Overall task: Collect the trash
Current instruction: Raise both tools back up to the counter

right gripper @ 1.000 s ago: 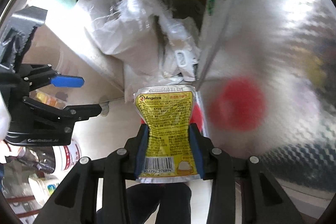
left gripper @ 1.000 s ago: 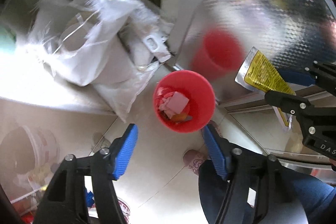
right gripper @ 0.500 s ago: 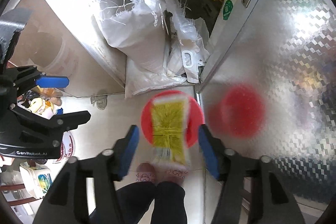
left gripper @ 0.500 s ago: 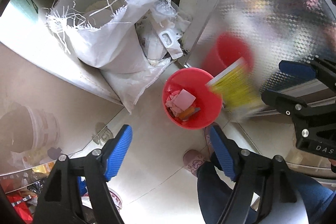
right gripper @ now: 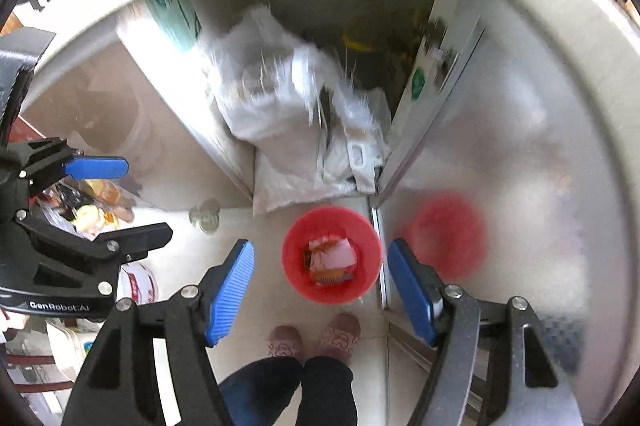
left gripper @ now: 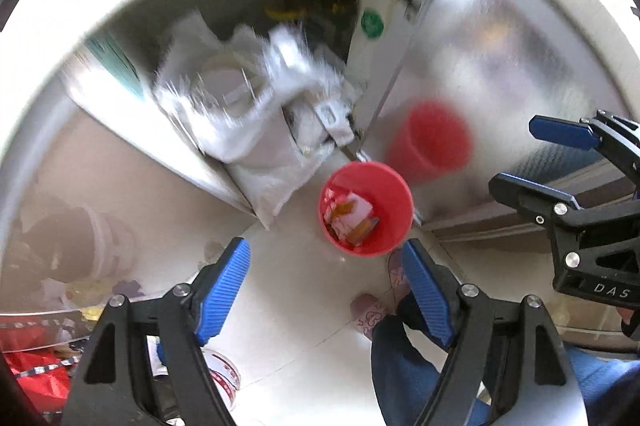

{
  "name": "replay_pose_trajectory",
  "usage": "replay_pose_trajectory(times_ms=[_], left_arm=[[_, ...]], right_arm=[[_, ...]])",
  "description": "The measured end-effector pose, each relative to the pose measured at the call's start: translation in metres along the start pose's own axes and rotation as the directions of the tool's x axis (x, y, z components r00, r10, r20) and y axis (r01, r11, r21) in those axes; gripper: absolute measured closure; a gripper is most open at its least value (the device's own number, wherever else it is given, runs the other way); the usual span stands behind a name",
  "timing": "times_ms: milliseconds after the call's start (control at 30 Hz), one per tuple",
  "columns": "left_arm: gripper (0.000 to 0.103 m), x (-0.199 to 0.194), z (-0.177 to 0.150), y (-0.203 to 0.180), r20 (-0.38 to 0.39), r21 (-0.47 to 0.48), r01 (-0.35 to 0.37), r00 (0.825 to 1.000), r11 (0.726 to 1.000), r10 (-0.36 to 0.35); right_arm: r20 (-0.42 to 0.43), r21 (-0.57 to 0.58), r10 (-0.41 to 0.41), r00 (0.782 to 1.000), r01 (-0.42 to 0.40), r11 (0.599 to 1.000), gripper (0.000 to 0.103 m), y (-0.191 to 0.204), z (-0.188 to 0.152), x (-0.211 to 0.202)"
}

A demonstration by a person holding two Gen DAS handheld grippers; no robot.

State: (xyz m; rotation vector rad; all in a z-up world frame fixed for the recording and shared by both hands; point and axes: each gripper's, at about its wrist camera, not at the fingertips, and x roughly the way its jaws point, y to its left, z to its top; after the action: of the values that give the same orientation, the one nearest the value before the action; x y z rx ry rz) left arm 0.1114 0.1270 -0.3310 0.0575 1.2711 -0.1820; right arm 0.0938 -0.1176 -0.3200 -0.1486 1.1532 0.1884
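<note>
A red bin (left gripper: 400, 194) stands on the pale floor far below both grippers; the right wrist view shows the same bin (right gripper: 294, 258). It holds paper scraps and orange wrappers (left gripper: 352, 214), the same scraps and wrappers (right gripper: 332, 260) showing in the right wrist view. My left gripper (left gripper: 324, 252) hangs open high above the bin with nothing between its blue pads. My right gripper (right gripper: 320, 248) also points down at the bin; its jaws are opening and nothing is between them. Each gripper appears in the other's view: the right gripper (left gripper: 514, 154) and the left gripper (right gripper: 146, 196).
White woven sacks (left gripper: 256, 114) fill an open cupboard behind the bin. A shiny metal door (left gripper: 500, 66) on the right reflects the bin. A person's slippers (right gripper: 312, 338) and dark trouser legs stand just before the bin. A white bucket (left gripper: 108, 238) and clutter lie to the left.
The right gripper opened and let go of the yellow packet, which fell toward the red bin. Both grippers rose, so the bin looks smaller and farther below.
</note>
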Motion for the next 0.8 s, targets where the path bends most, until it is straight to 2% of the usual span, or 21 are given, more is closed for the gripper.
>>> replay_pose_trajectory(times_ms=[67, 100, 367, 467, 633, 800], left_arm=[[0.025, -0.025, 0.01, -0.001, 0.026, 0.005, -0.01, 1.0, 1.0, 0.01], [0.02, -0.037, 0.016, -0.001, 0.04, 0.004, -0.013, 0.999, 1.0, 0.013], [0.02, -0.11, 0.068, -0.022, 0.129, 0.05, -0.029, 0.991, 0.998, 0.022], [0.018, -0.13, 0.091, -0.035, 0.162, 0.072, -0.007, 0.987, 0.997, -0.005], [0.015, -0.147, 0.138, -0.06, 0.207, 0.145, 0.013, 0.977, 0.989, -0.043], [0.013, -0.142, 0.198, -0.089, 0.209, 0.216, 0.027, 0.975, 0.976, -0.073]], right_arm=[[0.025, 0.006, -0.003, 1.0, 0.003, 1.0, 0.036, -0.001, 0.009, -0.025], [0.036, 0.009, -0.006, 0.999, 0.006, 1.0, 0.036, -0.001, 0.013, -0.036], [0.11, 0.044, -0.049, 0.993, 0.044, 0.998, 0.036, -0.026, 0.045, -0.116], [0.141, 0.069, -0.078, 0.987, 0.069, 0.995, 0.035, -0.042, 0.055, -0.138], [0.186, 0.136, -0.121, 0.975, 0.097, 0.986, 0.026, -0.077, 0.071, -0.171], [0.205, 0.216, -0.185, 0.961, 0.139, 0.966, 0.02, -0.12, 0.085, -0.181]])
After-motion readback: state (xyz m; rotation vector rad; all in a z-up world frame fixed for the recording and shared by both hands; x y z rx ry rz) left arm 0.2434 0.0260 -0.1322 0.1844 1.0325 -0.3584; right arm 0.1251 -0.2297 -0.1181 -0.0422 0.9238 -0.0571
